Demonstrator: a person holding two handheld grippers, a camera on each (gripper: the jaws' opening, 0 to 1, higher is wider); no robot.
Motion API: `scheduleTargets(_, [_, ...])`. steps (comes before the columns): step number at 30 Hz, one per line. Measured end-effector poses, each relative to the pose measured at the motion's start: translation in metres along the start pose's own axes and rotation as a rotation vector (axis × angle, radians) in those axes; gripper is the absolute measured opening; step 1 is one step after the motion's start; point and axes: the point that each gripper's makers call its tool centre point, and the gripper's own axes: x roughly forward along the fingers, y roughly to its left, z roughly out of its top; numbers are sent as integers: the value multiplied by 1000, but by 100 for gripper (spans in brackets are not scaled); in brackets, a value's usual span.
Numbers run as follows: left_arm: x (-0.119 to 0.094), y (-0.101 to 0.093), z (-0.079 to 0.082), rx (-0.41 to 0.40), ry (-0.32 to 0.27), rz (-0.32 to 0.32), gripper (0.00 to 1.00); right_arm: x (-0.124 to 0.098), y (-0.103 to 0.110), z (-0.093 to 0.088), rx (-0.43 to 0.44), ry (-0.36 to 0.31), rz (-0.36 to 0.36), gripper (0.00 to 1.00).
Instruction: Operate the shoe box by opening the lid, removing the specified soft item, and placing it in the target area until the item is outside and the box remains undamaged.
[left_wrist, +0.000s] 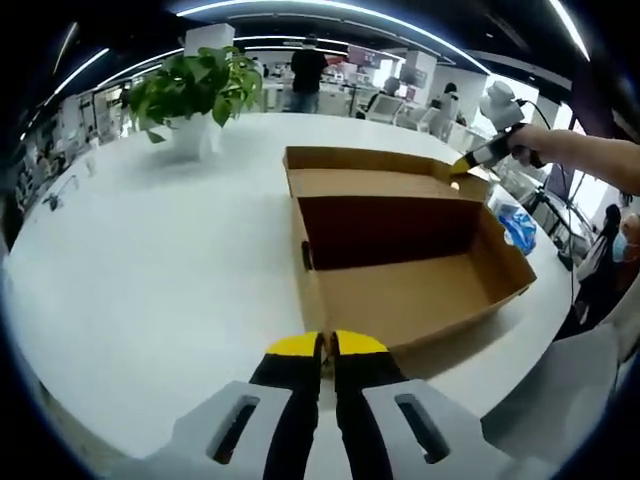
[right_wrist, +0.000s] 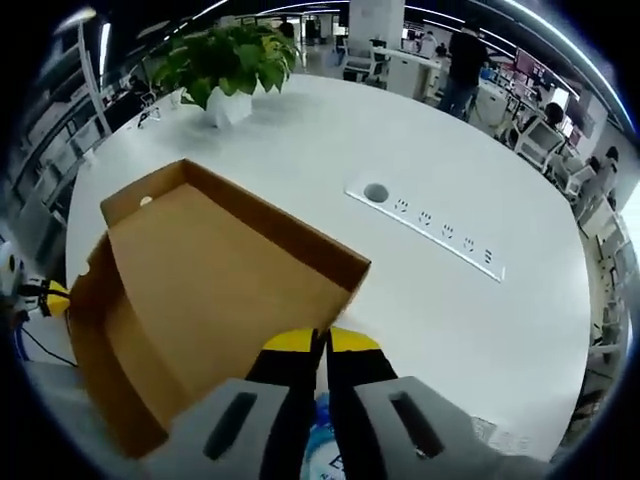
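The left claw (left_wrist: 321, 350) is closed and empty before the open, bare shoe box (left_wrist: 400, 290) on the white counter (left_wrist: 150, 270), while the right claw (right_wrist: 321, 345), closed beside a blue soft item (right_wrist: 325, 445), apparently next sets it down.

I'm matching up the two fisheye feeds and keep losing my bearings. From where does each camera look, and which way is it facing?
Left gripper view: rides the left gripper, low over the white table, facing the open shoe box end-on; the right gripper and the person's arm reach to the far corner.
Right gripper view: rides the right gripper, above the lid, looking down across the table's power strip; the left gripper shows at the left edge.
Shared: the box, the table, the potted plant.
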Motion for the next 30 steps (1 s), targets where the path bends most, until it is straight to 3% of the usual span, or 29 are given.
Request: scheduleTargets(30, [-1, 1, -2, -7, 1, 13, 0, -41, 11, 20, -4, -152, 15, 0])
